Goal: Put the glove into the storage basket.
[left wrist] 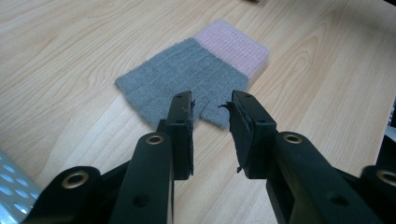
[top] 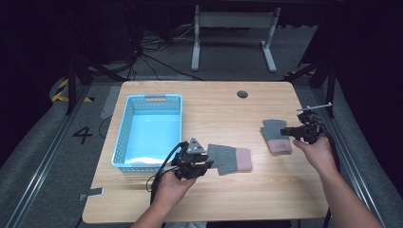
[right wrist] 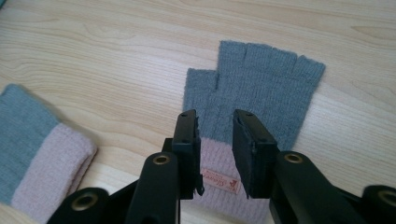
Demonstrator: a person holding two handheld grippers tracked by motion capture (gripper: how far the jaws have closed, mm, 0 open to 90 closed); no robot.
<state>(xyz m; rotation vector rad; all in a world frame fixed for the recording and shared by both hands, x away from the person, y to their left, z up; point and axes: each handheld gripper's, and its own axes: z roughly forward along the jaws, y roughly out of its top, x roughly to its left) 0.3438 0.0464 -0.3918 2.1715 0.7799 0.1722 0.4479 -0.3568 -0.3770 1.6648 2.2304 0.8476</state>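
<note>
Both grippers, left (top: pixel 202 166) and right (top: pixel 291 130), stand part open with nothing held, each poised over one of two grey fingerless gloves with pink cuffs lying flat on the table (top: pixel 223 199): the left glove (left wrist: pixel 196 77) near the one blue basket (top: pixel 121 142), the right glove (right wrist: pixel 252 93) well apart towards the right edge. Knitted, they should be light, limp and grippy, so I would pinch each at the thicker cuff, expecting the rest to droop.

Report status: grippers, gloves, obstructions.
Left gripper open, at near glove's finger end. Right gripper open over far glove's cuff. Basket off left, nothing between.
</note>
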